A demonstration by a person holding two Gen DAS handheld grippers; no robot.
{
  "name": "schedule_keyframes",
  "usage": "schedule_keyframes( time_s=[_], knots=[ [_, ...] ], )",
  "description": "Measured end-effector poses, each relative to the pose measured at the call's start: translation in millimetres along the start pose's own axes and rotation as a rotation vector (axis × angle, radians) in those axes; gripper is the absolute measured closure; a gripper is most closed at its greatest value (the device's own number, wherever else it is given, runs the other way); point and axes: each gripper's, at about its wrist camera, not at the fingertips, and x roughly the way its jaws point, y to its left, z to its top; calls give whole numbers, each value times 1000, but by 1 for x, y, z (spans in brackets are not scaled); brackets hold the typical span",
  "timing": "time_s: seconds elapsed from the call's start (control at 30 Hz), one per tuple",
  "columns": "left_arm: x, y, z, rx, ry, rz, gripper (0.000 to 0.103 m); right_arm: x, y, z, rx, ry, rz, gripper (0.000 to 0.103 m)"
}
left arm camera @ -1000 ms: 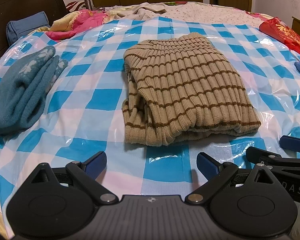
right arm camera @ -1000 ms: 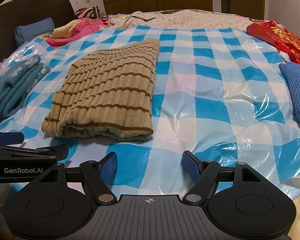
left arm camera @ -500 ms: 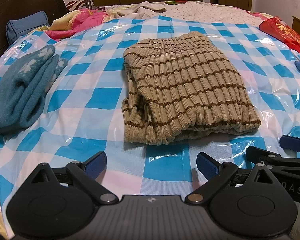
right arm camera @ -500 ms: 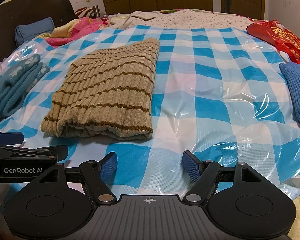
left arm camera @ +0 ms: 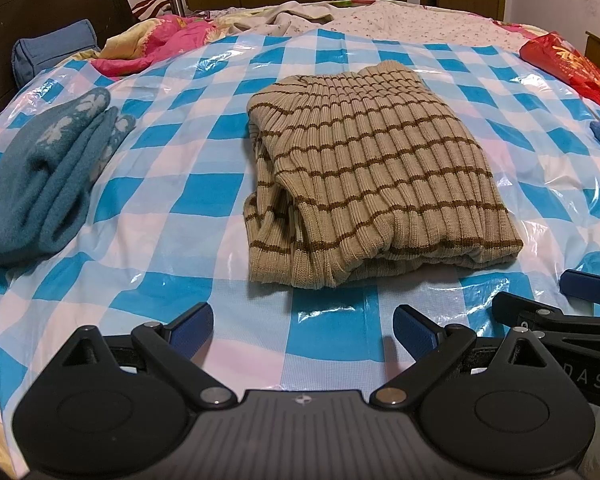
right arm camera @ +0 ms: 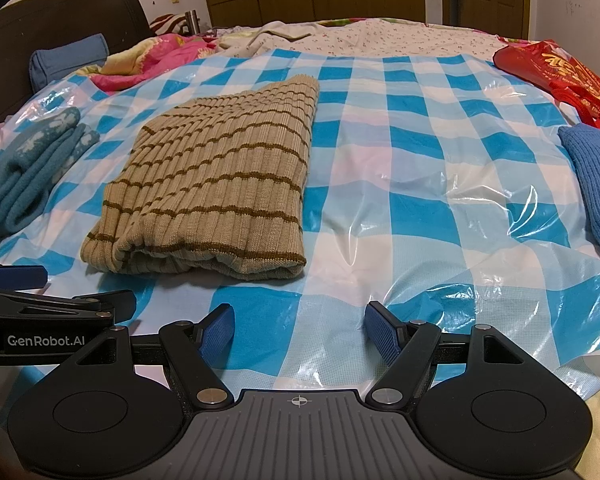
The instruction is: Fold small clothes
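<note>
Tan ribbed sweater (left arm camera: 372,184) with brown stripes lies folded on the blue-and-white checked plastic sheet (right arm camera: 412,168) covering the bed, ahead of both tools. I hold my left tool (left arm camera: 303,322) low over the sheet just short of the sweater's near edge, jaws spread wide, nothing between them. My right tool (right arm camera: 299,326) sits beside it, likewise spread and empty, facing bare sheet to the right of the sweater. Folded teal knit (left arm camera: 40,184) lies well to the left; blue knit (right arm camera: 596,184) at the far right edge, with a red bag (right arm camera: 556,72) behind it.
</note>
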Motion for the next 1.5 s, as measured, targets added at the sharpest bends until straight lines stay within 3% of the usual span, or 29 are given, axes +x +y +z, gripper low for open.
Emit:
schedule_keyframes(
  time_s=[1.5],
  knots=[
    [0, -1, 1, 5, 20, 4, 0, 0, 0, 0, 0, 0, 0, 29]
  ],
)
